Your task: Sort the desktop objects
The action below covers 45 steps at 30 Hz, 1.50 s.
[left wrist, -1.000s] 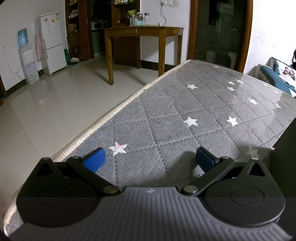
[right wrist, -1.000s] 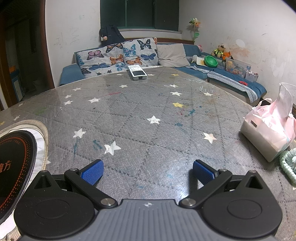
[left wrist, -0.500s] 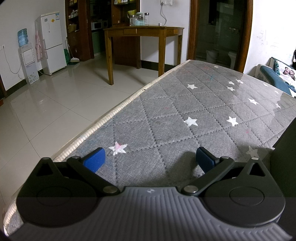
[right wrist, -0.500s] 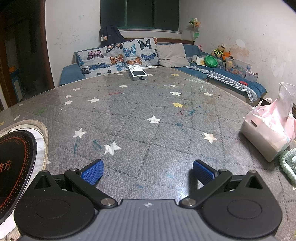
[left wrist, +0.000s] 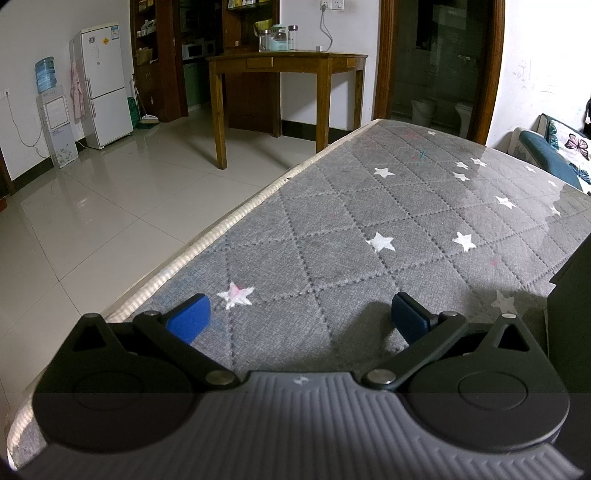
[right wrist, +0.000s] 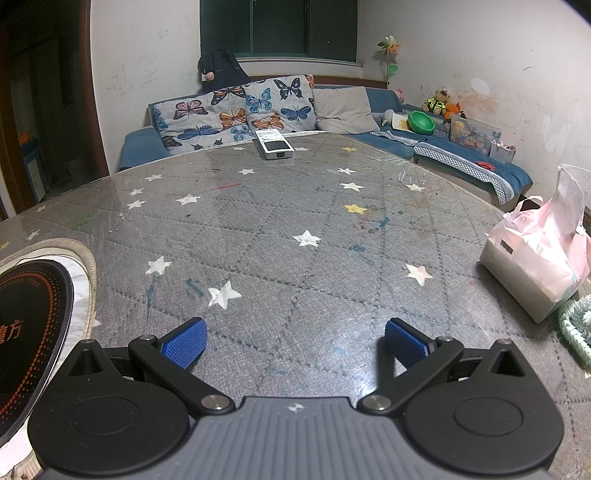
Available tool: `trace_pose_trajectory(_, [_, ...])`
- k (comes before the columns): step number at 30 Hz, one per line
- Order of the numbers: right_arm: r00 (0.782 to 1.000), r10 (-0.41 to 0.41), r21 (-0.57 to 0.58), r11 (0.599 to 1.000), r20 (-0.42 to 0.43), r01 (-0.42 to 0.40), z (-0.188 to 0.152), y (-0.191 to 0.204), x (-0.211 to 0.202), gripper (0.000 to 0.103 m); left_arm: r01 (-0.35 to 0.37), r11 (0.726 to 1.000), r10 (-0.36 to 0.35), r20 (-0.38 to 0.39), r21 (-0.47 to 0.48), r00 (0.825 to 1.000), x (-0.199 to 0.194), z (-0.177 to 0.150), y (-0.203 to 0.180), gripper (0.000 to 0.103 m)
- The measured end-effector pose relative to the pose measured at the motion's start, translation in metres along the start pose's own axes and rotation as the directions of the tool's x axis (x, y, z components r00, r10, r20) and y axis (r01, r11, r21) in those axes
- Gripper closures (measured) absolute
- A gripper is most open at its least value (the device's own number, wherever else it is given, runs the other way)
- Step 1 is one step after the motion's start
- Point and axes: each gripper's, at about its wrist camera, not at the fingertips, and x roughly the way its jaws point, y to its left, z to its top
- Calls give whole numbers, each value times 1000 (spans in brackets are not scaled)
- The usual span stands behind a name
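Two grippers, both spread wide and holding nothing. Left gripper point(left wrist: 300, 319) low over the grey quilted table cover point(left wrist: 388, 206) with white stars, near the cream-trimmed table edge point(left wrist: 207, 243); blue pads point(left wrist: 188, 318) well apart, only bare cover between them. Dark boxy shape point(left wrist: 570, 306) cutting in at the right border of the left view, too cropped to identify. Beyond the edge: tiled floor point(left wrist: 103, 206), wooden side table point(left wrist: 284, 62) with jars point(left wrist: 277, 37) on top, white fridge point(left wrist: 101, 81), water dispenser point(left wrist: 51, 110), dark doorway point(left wrist: 439, 62).

Right gripper point(right wrist: 295, 341) likewise low over the same cover, blue ribbed pads point(right wrist: 184, 341) far apart, empty space between. Nothing blocking the stretch of cover straight ahead, marked only with paint smudges and scratches. Things to sort, all away from the pads: white remote control point(right wrist: 275, 144) lying flat at the far edge of the table; pink-and-white tissue pack point(right wrist: 539, 254) at the right, tissue poking up from the top; pale green coiled item point(right wrist: 576, 328) just beside the pack at the right border, mostly cut off. Black round induction cooker point(right wrist: 31, 328) with orange markings at the left border, set in a pale ring, close to the left pad. Behind the table: blue sofa point(right wrist: 142, 146) with butterfly cushions point(right wrist: 236, 109), grey pillow point(right wrist: 343, 110), green bowl point(right wrist: 421, 122), toys point(right wrist: 441, 101), dark window point(right wrist: 277, 27).
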Motion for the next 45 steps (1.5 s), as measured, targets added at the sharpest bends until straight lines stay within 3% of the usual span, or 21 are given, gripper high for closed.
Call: trace_pose_trajectory(45, [1000,0,0,1000,0,0,0,-2,-1,0,0,1000,0,-1,0,1000,0,2,-6,0])
